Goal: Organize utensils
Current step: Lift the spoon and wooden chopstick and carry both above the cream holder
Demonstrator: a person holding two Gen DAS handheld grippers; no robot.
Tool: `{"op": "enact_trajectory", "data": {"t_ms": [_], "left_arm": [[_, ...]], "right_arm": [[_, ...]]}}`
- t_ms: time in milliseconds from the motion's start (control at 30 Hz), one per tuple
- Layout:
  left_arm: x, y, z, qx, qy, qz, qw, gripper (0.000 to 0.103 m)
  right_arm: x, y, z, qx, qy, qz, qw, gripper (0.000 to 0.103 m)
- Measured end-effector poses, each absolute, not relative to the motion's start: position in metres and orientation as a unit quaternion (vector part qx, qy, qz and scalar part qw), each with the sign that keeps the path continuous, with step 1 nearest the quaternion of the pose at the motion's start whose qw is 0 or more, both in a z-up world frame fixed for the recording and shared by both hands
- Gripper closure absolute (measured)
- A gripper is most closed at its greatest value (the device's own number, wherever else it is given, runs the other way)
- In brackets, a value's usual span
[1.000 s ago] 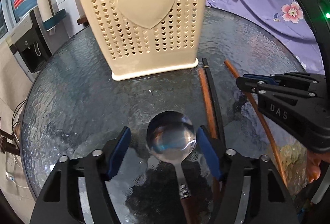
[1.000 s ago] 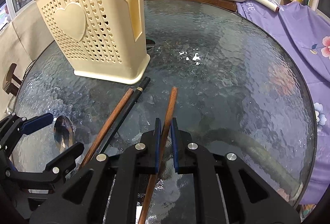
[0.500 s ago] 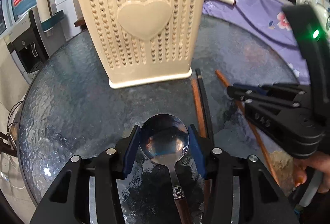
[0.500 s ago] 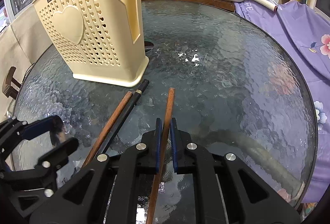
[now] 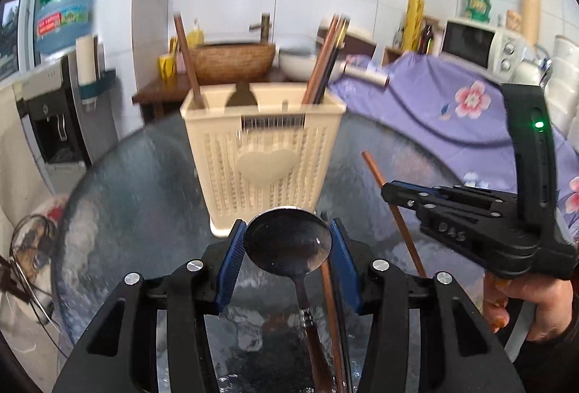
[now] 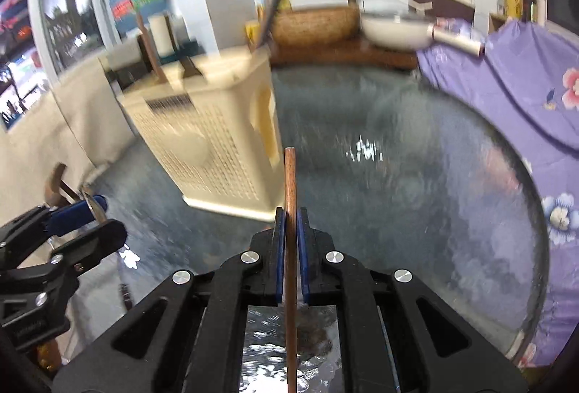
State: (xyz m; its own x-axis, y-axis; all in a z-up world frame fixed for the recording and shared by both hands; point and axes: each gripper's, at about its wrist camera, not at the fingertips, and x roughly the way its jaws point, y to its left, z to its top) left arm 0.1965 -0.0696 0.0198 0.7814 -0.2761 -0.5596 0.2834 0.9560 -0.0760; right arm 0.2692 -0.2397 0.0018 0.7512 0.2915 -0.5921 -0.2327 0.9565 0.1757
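Now both tools carry a utensil clear of the round textured-glass table (image 5: 137, 183). The left gripper (image 5: 287, 248) stands partly open, its blue pads clamped on the bowl of the polished steel spoon with a brown handle (image 5: 289, 244). The right gripper (image 6: 290, 248) is pinched almost shut around the reddish-brown wooden chopstick (image 6: 289, 183), which juts forward past its tips. Ahead stands the cream perforated plastic utensil holder with a heart on its front (image 5: 264, 154), already holding chopsticks. Each piece probably wants tilting upright over a free slot, chopstick beside its fellows, and releasing only once the end sits inside the rim.
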Motion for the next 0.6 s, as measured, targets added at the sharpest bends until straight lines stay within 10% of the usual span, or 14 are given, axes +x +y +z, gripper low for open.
{"op": "enact_trajectory", "data": {"t_ms": [600], "left_arm": [[0.187, -0.051, 0.042, -0.032, 0.262, -0.164, 0.950, 0.057]], "right_arm": [[0.236, -0.257, 0.058, 0.092, 0.274, 0.203, 0.935, 0.096]]}}
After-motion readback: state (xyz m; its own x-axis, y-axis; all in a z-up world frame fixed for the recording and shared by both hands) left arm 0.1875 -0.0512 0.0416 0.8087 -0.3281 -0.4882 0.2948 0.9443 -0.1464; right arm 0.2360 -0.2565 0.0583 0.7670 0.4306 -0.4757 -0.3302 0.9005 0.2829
